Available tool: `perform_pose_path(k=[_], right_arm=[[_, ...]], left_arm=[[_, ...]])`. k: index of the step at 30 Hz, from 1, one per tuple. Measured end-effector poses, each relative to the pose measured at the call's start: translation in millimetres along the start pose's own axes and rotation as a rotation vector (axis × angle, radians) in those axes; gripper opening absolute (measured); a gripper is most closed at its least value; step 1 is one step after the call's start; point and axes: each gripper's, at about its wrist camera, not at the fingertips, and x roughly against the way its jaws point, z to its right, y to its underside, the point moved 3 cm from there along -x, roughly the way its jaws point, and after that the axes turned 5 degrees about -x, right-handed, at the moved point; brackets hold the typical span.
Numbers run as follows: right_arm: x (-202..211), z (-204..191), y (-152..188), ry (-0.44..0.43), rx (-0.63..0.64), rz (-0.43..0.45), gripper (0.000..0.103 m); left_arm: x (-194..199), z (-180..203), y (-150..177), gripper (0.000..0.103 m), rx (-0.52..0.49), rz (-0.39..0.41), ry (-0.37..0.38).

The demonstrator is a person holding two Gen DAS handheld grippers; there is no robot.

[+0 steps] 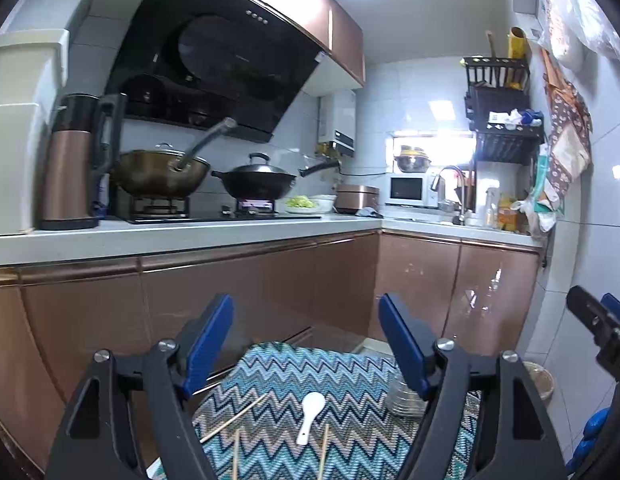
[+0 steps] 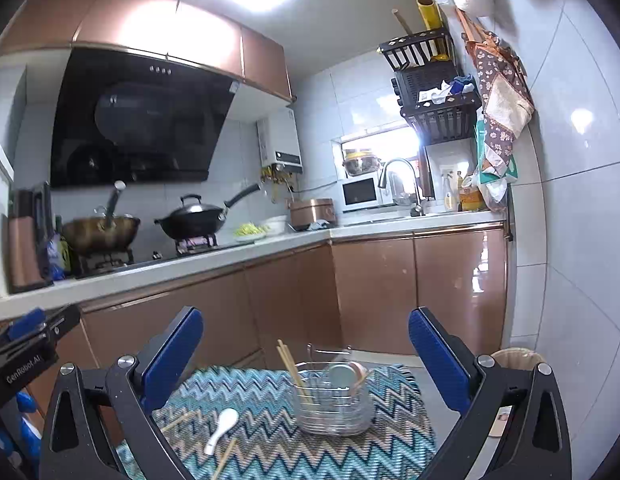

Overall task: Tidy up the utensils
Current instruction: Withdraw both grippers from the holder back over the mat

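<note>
Currently: white spoon lies lengthwise below my left claw; both claws wide open, empty.

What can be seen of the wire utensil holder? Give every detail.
The wire utensil holder is a round, see-through basket of thin, shiny metal wire rings. It stands upright on the zigzag-patterned mat, toward its far right part. Inside, wooden chopsticks lean up and to the left, beside a metal ladle-like utensil and something pinkish behind it. Neither gripper touches it. In the left wrist view it is mostly hidden behind a gripper finger.
</note>
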Motion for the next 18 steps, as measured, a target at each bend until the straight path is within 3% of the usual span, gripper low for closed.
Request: perform_pose_path(k=[9, 18], right_arm=[[29.4, -10.4, -8.5, -0.081, -0.029, 0.093, 0.103], [38.0, -25.4, -13.1, -0.118, 0.005, 0.07, 0.103]], left_arm=[[29.7, -16.9, -4.8, 0.079, 0.007, 0.035, -0.049], [50.1, -27.6, -12.1, 0.079, 0.019, 0.066, -0.077]])
